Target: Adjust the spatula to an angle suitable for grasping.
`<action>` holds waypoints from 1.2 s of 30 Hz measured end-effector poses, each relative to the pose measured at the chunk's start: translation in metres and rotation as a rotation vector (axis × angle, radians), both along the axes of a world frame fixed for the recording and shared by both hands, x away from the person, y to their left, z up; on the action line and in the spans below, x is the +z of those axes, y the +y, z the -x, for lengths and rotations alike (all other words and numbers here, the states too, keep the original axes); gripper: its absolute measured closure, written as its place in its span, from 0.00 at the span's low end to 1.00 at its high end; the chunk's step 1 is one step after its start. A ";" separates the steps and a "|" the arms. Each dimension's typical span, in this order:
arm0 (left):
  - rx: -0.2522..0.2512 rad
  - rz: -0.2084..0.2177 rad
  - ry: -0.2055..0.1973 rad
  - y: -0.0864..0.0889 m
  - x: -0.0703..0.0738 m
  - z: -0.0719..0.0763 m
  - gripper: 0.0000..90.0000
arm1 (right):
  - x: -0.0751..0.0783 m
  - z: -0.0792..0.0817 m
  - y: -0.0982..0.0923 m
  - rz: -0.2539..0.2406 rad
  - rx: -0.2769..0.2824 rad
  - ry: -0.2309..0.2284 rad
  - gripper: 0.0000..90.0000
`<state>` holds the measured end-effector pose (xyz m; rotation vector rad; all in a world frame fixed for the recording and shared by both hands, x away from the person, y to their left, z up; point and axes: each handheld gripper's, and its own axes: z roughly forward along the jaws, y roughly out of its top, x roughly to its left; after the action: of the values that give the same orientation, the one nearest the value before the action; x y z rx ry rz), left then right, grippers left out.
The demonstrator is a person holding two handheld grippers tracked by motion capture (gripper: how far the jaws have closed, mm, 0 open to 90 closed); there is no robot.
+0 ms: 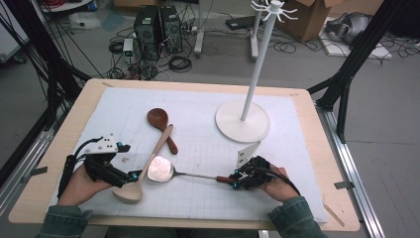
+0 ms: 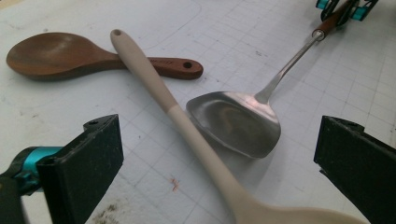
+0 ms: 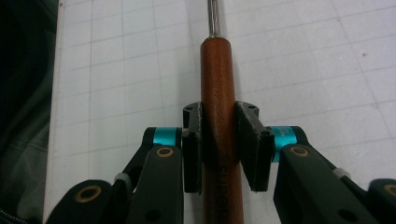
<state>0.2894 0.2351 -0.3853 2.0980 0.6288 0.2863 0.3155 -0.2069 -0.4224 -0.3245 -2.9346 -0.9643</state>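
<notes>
A metal spatula (image 1: 161, 169) with a reddish wooden handle (image 3: 217, 70) lies across the white grid mat. My right gripper (image 3: 219, 126) is shut on that handle, a pad pressing on each side; it sits at the handle's end (image 1: 235, 179). My left gripper (image 1: 131, 176) stands open, its jaws wide apart (image 2: 217, 140) on either side of a pale wooden spoon (image 2: 187, 126). That spoon's shaft crosses the handle of a dark brown spoon (image 2: 51, 53). The spatula's blade (image 2: 233, 121) lies right beside the pale spoon's shaft.
A white stand (image 1: 242, 121) with a round base, a tall pole and hooks on top rises at the mat's far right. The mat covers a wooden table (image 1: 317, 148). Black frame posts, cables and boxes are on the floor beyond.
</notes>
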 end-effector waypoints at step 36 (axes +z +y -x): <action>-0.257 0.020 0.024 -0.075 0.009 -0.015 0.46 | 0.069 -0.002 0.023 0.075 0.032 -0.056 0.81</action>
<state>0.3041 0.1599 -0.3762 2.1376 0.3681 0.1086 0.3177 -0.1834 -0.3533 -0.2564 -3.0224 -0.8760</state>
